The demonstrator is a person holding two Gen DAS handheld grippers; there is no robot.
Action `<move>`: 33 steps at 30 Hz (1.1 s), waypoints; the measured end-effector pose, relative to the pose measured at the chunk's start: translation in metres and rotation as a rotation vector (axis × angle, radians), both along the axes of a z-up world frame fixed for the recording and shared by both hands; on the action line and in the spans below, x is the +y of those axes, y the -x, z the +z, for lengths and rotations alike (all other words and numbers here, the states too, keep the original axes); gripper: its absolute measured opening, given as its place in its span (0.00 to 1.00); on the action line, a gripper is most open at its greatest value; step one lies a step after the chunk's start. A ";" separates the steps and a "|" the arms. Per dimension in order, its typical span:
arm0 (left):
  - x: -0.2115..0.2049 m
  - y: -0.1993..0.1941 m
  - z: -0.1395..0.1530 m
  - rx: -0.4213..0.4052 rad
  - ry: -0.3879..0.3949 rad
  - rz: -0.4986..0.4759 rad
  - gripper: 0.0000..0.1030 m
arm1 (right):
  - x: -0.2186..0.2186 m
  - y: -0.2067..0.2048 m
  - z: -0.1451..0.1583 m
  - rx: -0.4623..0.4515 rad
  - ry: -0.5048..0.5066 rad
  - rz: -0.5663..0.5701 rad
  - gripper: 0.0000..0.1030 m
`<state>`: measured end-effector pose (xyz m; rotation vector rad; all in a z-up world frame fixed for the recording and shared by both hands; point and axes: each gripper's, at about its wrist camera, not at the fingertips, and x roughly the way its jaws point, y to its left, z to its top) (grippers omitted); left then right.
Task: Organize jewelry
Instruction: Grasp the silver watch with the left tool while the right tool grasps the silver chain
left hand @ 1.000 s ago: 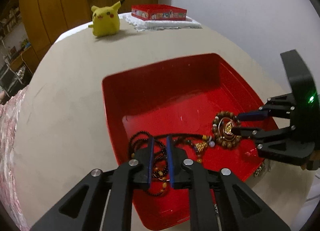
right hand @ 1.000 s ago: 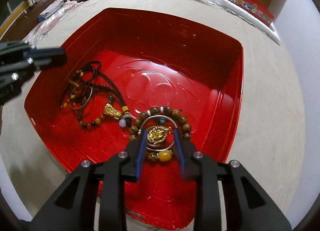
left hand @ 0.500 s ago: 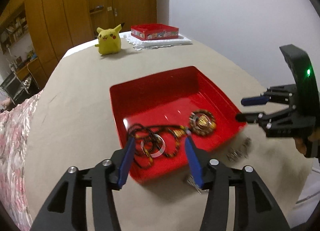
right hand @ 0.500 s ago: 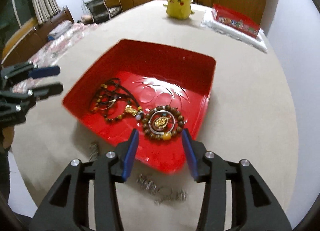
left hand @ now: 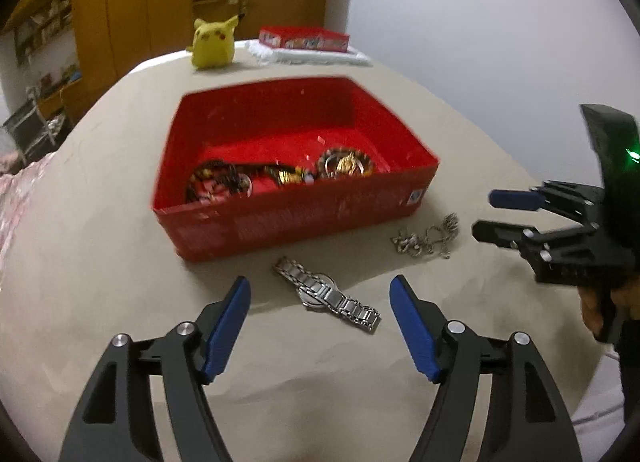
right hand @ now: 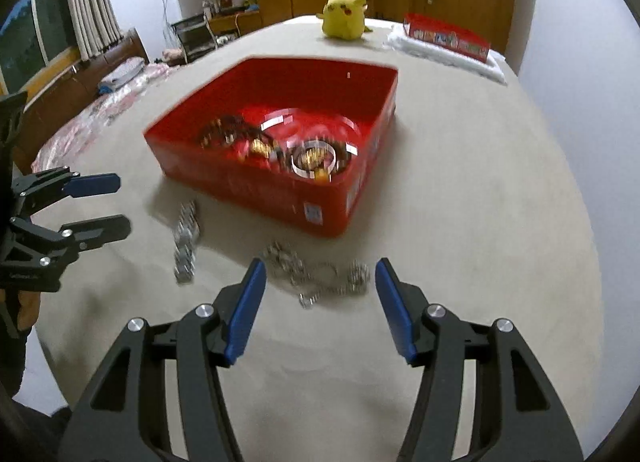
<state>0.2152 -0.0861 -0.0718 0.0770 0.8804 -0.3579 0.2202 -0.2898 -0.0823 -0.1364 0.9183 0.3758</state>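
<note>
A red tray (left hand: pixel 280 218) (right hand: pixel 276 198) on the beige table holds a dark bead necklace (left hand: pixel 218 180) and a bead bracelet with a gold pendant (left hand: pixel 345 164) (right hand: pixel 316 156). A silver watch (left hand: pixel 326 294) (right hand: pixel 186 236) lies on the table in front of the tray, just ahead of my open, empty left gripper (left hand: pixel 320 298). A silver chain (left hand: pixel 426 240) (right hand: pixel 316 272) lies beside it, between the tips of my open, empty right gripper (right hand: pixel 320 278). The right gripper also shows in the left wrist view (left hand: pixel 494 214), the left one in the right wrist view (right hand: pixel 108 204).
A yellow plush toy (left hand: pixel 212 42) (right hand: pixel 345 14) and a red box on a white cloth (left hand: pixel 304 40) (right hand: pixel 446 38) stand at the table's far end. A wall runs along the right. Furniture and a bed lie beyond the left table edge.
Both grippers have pulled back out of the tray, dropped low towards the table in front of it, and opened wide. The necklace and bracelet stay in the tray.
</note>
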 end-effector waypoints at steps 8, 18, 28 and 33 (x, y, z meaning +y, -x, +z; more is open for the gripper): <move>-0.016 -0.015 -0.035 0.057 -0.020 0.092 0.70 | -0.005 0.000 -0.027 0.030 -0.036 -0.015 0.55; -0.029 -0.023 -0.058 0.053 -0.116 0.135 0.83 | 0.011 -0.009 -0.048 0.022 0.013 0.021 0.75; -0.021 -0.026 -0.057 0.042 -0.117 0.154 0.59 | 0.034 -0.024 -0.050 0.019 0.009 0.044 0.64; -0.020 -0.022 -0.054 0.026 -0.131 0.147 0.30 | 0.035 -0.023 -0.048 0.015 -0.003 0.060 0.33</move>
